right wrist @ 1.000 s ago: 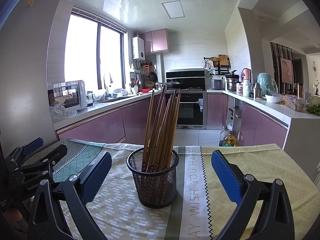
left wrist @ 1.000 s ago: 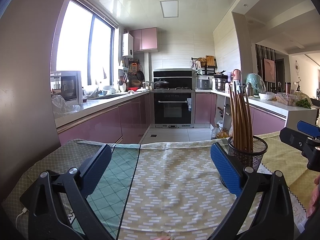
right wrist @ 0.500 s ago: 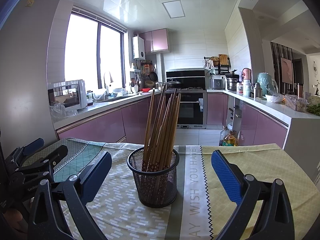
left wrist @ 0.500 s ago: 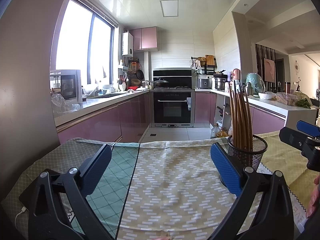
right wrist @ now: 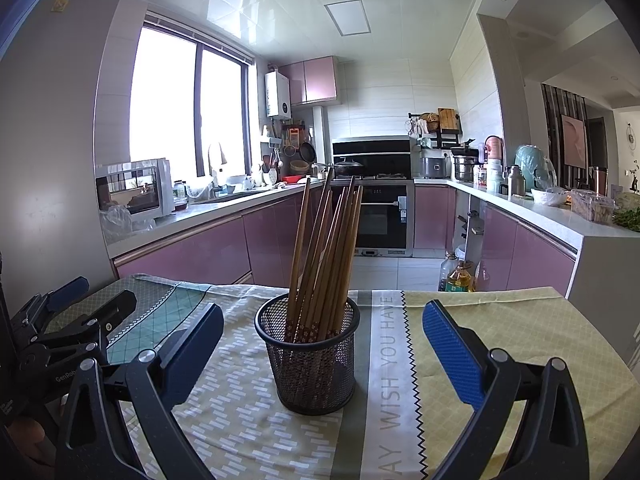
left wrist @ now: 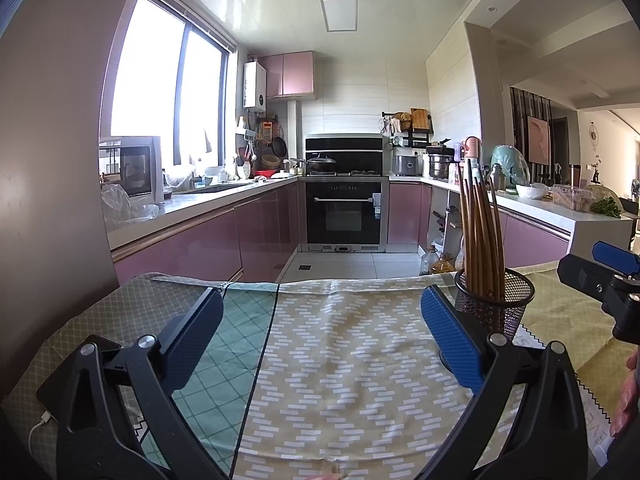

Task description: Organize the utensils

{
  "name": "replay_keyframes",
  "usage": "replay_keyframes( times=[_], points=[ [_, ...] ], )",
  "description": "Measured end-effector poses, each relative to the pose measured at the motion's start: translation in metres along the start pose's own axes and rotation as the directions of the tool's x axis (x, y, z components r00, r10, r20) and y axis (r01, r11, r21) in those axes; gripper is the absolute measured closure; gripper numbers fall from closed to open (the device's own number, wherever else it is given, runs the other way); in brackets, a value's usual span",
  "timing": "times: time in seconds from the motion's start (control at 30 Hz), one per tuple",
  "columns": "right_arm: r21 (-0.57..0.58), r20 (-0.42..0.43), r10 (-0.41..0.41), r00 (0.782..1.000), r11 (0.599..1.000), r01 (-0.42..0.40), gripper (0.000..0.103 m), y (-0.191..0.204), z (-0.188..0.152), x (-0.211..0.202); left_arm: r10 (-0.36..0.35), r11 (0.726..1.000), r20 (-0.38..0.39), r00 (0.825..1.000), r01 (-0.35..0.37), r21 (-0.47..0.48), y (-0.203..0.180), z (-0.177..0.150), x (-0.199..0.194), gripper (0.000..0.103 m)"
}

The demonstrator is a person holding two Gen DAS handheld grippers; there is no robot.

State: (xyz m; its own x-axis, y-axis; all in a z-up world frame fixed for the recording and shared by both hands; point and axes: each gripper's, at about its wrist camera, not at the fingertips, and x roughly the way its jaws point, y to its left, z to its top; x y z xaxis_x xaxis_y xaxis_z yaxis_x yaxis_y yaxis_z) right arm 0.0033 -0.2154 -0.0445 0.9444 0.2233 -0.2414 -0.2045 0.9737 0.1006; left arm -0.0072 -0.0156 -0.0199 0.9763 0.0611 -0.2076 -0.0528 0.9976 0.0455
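Stretching across the background, a kitchen with pink cabinets (right wrist: 208, 252) is running along both walls toward a black oven (left wrist: 346, 216) at the far end, and a large window (right wrist: 188, 108) is letting in bright daylight. On the left counter a microwave (right wrist: 134, 192) is sitting, and bottles of oil (right wrist: 458, 276) are standing on the floor beside the right cabinets.

Nearer the cameras, a table is lying under a patterned tablecloth (right wrist: 248, 412) made of green, yellow and brick-print panels, with a grey strip carrying printed letters.

In the right wrist view, a black mesh holder (right wrist: 310, 360) is standing upright on the tablecloth, straddling the brick-print panel and the grey strip. It is holding a bunch of brown wooden chopsticks (right wrist: 324, 256), which are leaning and fanning slightly against its rim.

The right gripper (right wrist: 322, 344) is hovering with its 2 blue-padded fingers spread wide, gripping nothing; the holder is sitting between and just beyond them, without touching either pad. In the left wrist view it is showing only at the right edge.

The left gripper (left wrist: 318, 336) is also being held wide open and empty over the brick-print cloth. From its camera the holder (left wrist: 496, 304) is appearing just behind its right finger (left wrist: 450, 344), off to the side.

A white cable (left wrist: 38, 426) is lying at the left edge of the table.
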Motion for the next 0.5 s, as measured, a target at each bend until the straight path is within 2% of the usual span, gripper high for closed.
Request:
replay_keyframes(
  times=[0.5],
  points=[
    [0.004, -0.005, 0.002, 1.000, 1.000, -0.002, 0.007, -0.0013, -0.0009, 0.0012, -0.011, 1.000, -0.012, 1.000, 0.011, -0.009, -0.0026, -0.0002, 0.0002, 0.006]
  ],
)
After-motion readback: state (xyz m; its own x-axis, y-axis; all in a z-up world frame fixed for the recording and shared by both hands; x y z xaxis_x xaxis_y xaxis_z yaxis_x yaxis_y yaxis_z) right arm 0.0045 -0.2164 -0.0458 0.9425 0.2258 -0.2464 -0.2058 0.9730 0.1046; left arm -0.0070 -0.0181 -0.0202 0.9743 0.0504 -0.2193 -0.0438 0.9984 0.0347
